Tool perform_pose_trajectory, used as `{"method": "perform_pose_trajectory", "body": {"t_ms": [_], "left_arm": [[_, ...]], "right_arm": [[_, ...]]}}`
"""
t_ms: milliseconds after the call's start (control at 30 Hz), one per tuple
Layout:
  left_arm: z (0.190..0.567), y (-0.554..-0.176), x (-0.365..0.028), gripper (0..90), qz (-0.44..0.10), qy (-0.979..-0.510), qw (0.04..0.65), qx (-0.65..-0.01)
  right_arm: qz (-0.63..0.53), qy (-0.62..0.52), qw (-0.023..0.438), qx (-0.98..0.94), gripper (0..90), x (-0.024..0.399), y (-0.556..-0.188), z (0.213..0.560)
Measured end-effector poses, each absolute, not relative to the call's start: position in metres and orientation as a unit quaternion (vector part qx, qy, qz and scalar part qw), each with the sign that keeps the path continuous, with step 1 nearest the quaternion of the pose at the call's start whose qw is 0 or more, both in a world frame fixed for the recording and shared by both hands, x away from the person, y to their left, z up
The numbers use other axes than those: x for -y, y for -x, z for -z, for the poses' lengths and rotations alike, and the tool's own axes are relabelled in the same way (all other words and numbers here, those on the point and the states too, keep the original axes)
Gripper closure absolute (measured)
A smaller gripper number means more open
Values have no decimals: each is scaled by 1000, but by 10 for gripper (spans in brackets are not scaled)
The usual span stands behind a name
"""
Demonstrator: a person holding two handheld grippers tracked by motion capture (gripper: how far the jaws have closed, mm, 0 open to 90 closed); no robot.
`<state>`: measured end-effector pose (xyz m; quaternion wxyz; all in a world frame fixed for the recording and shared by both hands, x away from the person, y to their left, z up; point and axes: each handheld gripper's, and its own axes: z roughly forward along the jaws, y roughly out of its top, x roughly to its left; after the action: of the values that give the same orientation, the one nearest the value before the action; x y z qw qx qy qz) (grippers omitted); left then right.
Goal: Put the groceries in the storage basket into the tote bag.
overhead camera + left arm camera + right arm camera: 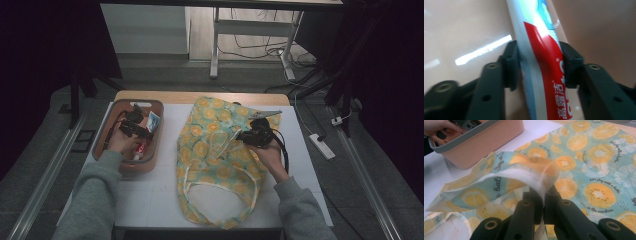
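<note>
- A red, white and blue toothpaste tube (541,67) lay in a pink bin (152,161) at the table's (165,195) left side, with the left gripper's (539,65) fingers pressed against both its sides.
- The right gripper (543,195) was clenched on the rim of a citrus-print bag (220,165), holding its mouth up.
- Likely next: lift the tube over the bin wall into the bag's opening.

the toothpaste tube (544,65) bears white chinese characters "高露洁" on red. the bag (596,162) reads "in the sunshine" in black script.
</note>
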<state>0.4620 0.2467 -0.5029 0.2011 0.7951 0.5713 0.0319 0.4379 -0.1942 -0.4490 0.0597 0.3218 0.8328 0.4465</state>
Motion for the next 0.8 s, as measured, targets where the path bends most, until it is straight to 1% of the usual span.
{"method": "perform_pose_trajectory", "body": {"t_ms": [133,167,200,267,433,533,733,800], "left_arm": [[503,-462,-254,657,-32,-792,201,-575],[503,-462,-255,693,-35,-792,196,-576],[504,-462,-258,709,-29,-790,203,-577],[505,-463,-261,710,-22,-789,208,-578],[507,-464,-257,704,-36,-795,194,-574],[506,-464,-257,727,-38,-797,196,-571],[505,-463,-265,744,-35,-789,212,-575],[502,-461,-273,745,-32,-781,229,-580]], "right_arm": [[-446,-322,60,-833,880,194,-438,449],[-446,-322,60,-833,880,194,-438,450],[-445,-323,60,-833,880,194,-439,450],[-444,-323,60,-834,880,194,-439,451],[-443,-325,60,-834,880,193,-439,452],[-442,-324,59,-834,880,193,-439,452],[-445,-326,59,-832,880,195,-440,452],[-446,-327,59,-831,880,196,-440,452]]}}
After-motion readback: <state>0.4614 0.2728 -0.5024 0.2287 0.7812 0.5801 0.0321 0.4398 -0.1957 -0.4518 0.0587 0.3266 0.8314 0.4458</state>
